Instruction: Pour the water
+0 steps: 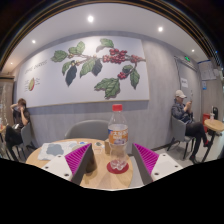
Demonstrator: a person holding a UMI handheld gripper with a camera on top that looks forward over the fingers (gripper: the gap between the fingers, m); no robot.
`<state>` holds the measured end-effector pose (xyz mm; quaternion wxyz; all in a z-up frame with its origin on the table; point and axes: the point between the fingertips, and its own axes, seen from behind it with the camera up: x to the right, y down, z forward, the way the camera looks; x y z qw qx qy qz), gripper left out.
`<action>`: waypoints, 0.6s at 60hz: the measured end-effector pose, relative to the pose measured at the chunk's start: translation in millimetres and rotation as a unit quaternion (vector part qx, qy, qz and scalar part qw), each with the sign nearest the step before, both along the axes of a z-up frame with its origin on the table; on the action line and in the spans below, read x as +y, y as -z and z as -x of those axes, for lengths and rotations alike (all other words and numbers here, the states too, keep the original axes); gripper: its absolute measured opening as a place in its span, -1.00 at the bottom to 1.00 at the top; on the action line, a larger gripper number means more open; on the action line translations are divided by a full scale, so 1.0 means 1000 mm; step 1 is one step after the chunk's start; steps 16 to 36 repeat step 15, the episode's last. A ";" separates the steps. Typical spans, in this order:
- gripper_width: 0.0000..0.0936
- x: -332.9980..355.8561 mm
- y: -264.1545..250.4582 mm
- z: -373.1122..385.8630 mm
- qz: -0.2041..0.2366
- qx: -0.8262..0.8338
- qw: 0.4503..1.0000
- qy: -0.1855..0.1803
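A clear plastic water bottle (117, 128) with a red cap and an orange label stands upright on a round wooden table (100, 178). At its foot lies a red coaster (118, 168), with what looks like a clear glass (118, 157) on it, hard to tell apart from the bottle. A dark cup (90, 160) stands to the left of them. My gripper (113, 166) is open and empty. Its magenta pads, the left one (78, 157) and the right one (147, 157), stand wide apart, with the bottle, glass and dark cup between and just ahead of them, touching none.
A grey chair (88, 128) stands beyond the table. A person (16, 118) sits at the far left and another person (183, 112) at the right by a second table (213, 125). A wall with a leaf mural (98, 62) is behind.
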<state>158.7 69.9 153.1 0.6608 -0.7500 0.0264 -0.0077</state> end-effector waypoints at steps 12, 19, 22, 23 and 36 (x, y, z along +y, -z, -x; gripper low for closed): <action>0.82 -0.100 0.022 0.052 0.017 0.056 0.997 -0.055; 0.82 -0.115 0.035 0.055 0.023 0.062 0.996 -0.061; 0.82 -0.115 0.035 0.055 0.023 0.062 0.996 -0.061; 0.82 -0.115 0.035 0.055 0.023 0.062 0.996 -0.061; 0.82 -0.115 0.035 0.055 0.023 0.062 0.996 -0.061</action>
